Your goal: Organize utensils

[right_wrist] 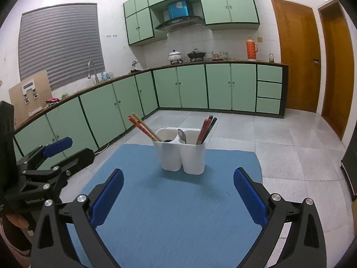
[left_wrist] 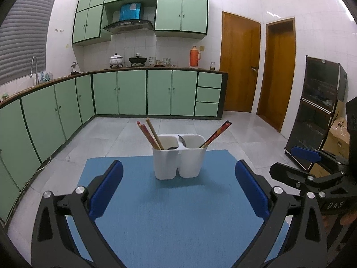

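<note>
A white two-compartment holder (left_wrist: 179, 156) of smooth, rounded plastic is seen upright on a woven blue mat (left_wrist: 169, 212), toward the mat's far edge. Out of its left compartment red and pale wooden chopsticks (left_wrist: 149, 135) are leaned outward; dark red and black chopsticks (left_wrist: 216, 134) are leaned out of its right compartment, and a metal spoon (right_wrist: 182, 135) is lodged at the divider. The left gripper (left_wrist: 178, 188) and the right gripper (right_wrist: 178, 195) are held short of the holder, jaws spread wide, nothing between the ribbed blue pads. The chopsticks are judged light, stiff and slick, best pinched across the exposed upper shafts; the holder would likely tip if nudged sideways.
</note>
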The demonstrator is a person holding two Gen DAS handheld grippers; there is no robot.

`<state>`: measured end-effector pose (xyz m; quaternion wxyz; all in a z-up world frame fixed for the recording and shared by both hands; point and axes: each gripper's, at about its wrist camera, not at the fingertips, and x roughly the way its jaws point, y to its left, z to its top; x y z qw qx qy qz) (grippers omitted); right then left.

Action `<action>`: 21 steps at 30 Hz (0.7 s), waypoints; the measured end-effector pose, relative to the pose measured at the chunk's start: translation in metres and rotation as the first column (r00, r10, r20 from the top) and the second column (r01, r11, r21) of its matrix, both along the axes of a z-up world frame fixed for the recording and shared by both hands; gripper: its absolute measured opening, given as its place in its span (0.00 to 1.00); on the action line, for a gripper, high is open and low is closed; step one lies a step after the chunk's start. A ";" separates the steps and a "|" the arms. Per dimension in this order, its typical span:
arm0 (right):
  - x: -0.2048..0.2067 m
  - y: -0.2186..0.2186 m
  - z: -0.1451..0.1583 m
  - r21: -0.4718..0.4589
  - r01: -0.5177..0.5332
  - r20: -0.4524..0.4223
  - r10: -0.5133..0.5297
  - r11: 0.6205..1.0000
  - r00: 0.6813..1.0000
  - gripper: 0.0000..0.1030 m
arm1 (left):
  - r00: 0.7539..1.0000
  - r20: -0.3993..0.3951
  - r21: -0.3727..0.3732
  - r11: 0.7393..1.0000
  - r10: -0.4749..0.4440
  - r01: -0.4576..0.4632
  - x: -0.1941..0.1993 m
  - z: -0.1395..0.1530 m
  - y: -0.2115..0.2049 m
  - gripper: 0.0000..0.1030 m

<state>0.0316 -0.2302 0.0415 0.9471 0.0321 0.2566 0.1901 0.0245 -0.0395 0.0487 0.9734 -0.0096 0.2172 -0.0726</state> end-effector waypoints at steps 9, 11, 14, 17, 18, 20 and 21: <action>-0.001 0.003 -0.001 0.000 -0.010 -0.002 0.010 1.000 1.000 0.94 | 1.000 -0.012 0.002 1.000 0.006 -0.006 -0.003 -0.004 0.005 0.95; -0.001 0.004 -0.001 -0.001 -0.011 -0.003 0.011 1.000 1.000 0.94 | 1.000 -0.012 0.001 1.000 0.006 -0.006 -0.003 -0.004 0.005 0.95; -0.002 0.005 -0.002 -0.001 -0.010 -0.005 0.010 1.000 1.000 0.94 | 1.000 -0.012 0.001 1.000 0.003 -0.003 -0.003 -0.005 0.006 0.95; -0.001 0.005 -0.002 -0.001 -0.010 -0.007 0.010 1.000 1.000 0.94 | 1.000 -0.012 -0.002 1.000 0.003 -0.003 -0.003 -0.005 0.006 0.95; 0.000 0.004 -0.002 -0.002 -0.010 -0.008 0.010 1.000 1.000 0.94 | 1.000 -0.012 -0.003 1.000 0.004 -0.004 -0.004 -0.005 0.006 0.95; 0.001 0.005 -0.001 -0.001 -0.013 -0.007 0.013 1.000 1.000 0.94 | 1.000 -0.014 -0.002 1.000 0.002 -0.002 -0.004 -0.006 0.007 0.95; 0.001 0.005 -0.001 -0.001 -0.013 -0.007 0.013 1.000 1.000 0.94 | 1.000 -0.014 -0.001 1.000 0.004 -0.005 -0.004 -0.006 0.007 0.95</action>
